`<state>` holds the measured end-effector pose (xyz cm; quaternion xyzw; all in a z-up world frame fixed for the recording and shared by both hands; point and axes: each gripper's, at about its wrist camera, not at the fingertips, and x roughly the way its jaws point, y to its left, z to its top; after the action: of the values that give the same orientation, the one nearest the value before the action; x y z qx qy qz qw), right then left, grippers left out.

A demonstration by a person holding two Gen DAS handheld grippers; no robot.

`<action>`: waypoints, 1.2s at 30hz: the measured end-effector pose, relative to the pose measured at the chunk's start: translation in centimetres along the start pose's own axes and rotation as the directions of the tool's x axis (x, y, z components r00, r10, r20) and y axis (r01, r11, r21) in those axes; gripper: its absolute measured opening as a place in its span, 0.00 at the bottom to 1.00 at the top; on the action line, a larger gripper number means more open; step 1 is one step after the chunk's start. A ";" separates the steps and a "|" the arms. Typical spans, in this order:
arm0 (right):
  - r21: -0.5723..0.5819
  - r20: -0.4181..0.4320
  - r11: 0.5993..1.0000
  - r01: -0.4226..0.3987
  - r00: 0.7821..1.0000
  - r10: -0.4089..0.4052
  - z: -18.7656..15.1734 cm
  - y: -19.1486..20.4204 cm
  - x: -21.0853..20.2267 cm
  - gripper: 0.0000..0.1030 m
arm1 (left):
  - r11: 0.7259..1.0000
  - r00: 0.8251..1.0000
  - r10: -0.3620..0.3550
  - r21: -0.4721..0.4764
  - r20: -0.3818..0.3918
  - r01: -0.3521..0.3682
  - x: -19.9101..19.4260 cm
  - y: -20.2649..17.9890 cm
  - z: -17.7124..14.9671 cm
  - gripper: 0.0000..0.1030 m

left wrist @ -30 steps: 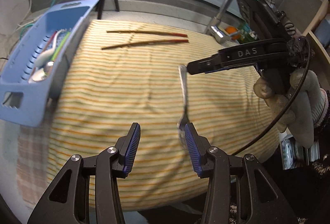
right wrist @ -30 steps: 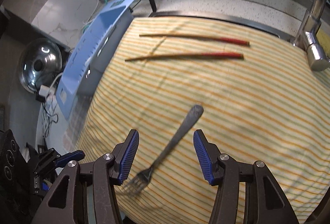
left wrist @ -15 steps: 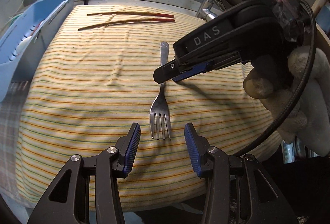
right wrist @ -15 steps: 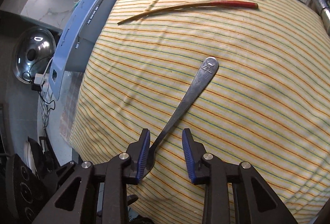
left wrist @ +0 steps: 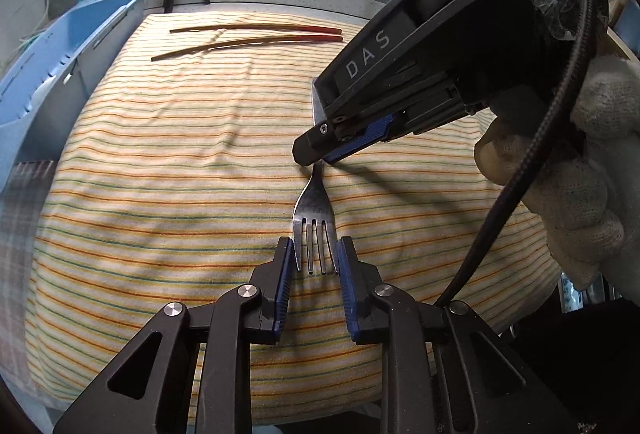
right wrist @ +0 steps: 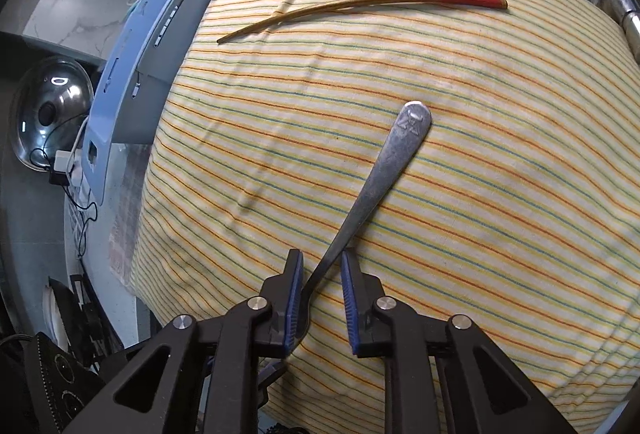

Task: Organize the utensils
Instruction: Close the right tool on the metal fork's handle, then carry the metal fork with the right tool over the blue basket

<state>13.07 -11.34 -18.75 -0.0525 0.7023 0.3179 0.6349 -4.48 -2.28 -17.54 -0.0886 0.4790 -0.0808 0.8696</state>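
**Fork bracketed at both ends on the striped cloth**

Nearest the left camera, the left tongs [left wrist: 315,254] stand apart around the tines of the fork [left wrist: 314,208], each blue pad just beside an outer tine; whether they actually touch is hard to tell. The fork lies flat on the striped cloth [left wrist: 168,162] covering the counter. It looks like thin, stiff, light metal, probably slippery, and sitting low on soft fabric it seems best taken across the narrow neck or handle. The right tongs [right wrist: 320,274] straddle that neck, narrowly apart, the left pad near or against the metal, not visibly clamped. Farther off lie two chopsticks [right wrist: 360,0], and at the cloth's left edge, the blue tray [left wrist: 60,74].
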 end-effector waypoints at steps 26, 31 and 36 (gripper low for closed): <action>0.008 0.092 0.993 -0.114 0.989 0.112 3.9 4.5 -2.6 0.11 | 1.000 0.995 0.020 -0.024 0.093 -0.018 -4.5 4.1 4.0 0.20; -0.023 0.120 0.992 -0.125 0.985 0.127 6.1 7.8 -3.1 0.11 | 0.999 0.991 0.042 -0.025 0.124 -0.039 -6.0 6.9 5.6 0.20; -0.048 0.143 0.990 -0.132 0.980 0.138 8.4 11.3 -3.0 0.11 | 0.998 0.987 0.062 -0.029 0.146 -0.059 -7.1 10.3 7.0 0.20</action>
<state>15.49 0.92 -11.65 0.0063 0.6496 0.3766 0.6604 -1.70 9.81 -10.44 -0.0903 0.4172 -0.0419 0.9034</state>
